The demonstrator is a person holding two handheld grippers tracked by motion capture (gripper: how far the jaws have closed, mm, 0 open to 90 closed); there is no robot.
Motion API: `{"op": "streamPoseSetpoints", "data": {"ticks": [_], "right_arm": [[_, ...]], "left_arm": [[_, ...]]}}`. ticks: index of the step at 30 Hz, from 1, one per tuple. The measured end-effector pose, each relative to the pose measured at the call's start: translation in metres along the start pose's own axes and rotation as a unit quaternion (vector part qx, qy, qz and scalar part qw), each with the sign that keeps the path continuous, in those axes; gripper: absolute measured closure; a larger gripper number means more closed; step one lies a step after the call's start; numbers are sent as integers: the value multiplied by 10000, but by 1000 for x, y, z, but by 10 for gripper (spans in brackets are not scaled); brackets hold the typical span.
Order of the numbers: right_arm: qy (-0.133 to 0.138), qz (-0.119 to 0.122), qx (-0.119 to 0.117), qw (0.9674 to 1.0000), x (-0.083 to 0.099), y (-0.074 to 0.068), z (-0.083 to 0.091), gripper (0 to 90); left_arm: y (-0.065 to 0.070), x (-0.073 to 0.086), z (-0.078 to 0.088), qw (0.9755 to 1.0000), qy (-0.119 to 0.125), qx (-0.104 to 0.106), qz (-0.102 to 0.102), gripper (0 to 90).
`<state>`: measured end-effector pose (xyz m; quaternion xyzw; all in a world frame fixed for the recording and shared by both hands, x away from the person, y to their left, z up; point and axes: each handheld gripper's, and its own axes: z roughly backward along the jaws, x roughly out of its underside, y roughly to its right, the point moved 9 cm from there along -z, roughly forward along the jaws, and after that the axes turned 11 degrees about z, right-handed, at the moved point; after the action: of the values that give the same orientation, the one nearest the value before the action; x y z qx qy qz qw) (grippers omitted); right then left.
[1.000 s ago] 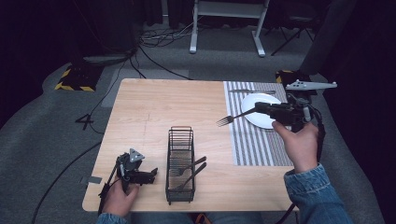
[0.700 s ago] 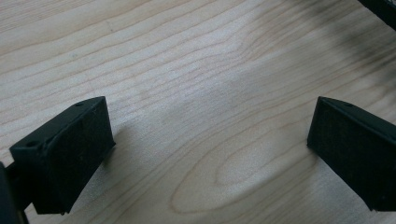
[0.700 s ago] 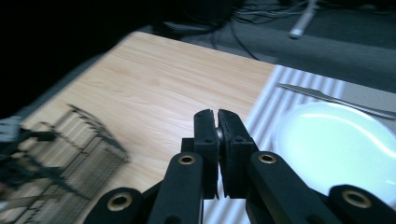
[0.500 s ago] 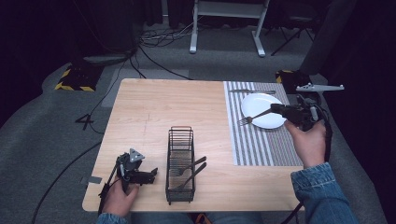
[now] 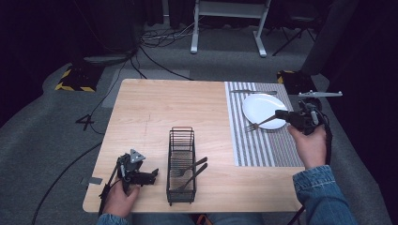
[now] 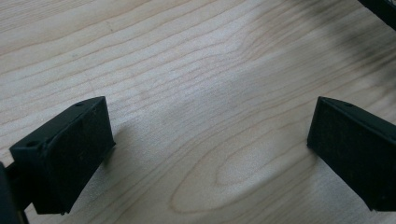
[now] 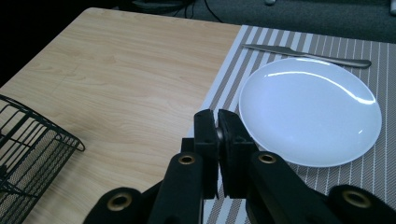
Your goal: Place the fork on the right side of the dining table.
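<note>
Now, change: fork (image 5: 261, 123) carried rightward to plate (image 5: 263, 107) edge over striped mat (image 5: 263, 145)
Right tongs (image 5: 280, 114): clamped on fork handle
Left tongs (image 6: 205, 144): spread wide, empty, on worktop (image 5: 164, 108)
Meaning: likely place-setting, fork about to be laid beside plate

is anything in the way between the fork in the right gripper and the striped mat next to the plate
Nothing visible. The right gripper holds the fork by its handle, tines over the striped placemat just beside the white plate. The strip of mat under the tines is bare; the knife lies beyond the plate.

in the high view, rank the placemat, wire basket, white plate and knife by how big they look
1. Striped placemat, clearly largest.
2. Wire basket.
3. White plate.
4. Knife, thinnest, though about as long as the plate is wide.
The basket sits nearer the camera, so its lead over the plate is less certain.
</note>
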<state>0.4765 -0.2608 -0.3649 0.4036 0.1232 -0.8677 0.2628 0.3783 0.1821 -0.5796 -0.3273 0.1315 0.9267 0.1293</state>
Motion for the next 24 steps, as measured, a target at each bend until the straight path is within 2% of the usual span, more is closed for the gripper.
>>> {"op": "streamPoseSetpoints", "data": {"ticks": [11,16,24], "right_arm": [[-310,91,44,9995,16,-1,-17,864],[-369,35,-27,9993,23,-2,-25,864],[-482,47,0,9988,29,-1,-31,863]], "left_arm": [[0,0,0,10000,-6,-2,-7,3],[0,0,0,10000,-5,2,-2,3],[0,0,0,10000,-5,-1,-6,3]]}}
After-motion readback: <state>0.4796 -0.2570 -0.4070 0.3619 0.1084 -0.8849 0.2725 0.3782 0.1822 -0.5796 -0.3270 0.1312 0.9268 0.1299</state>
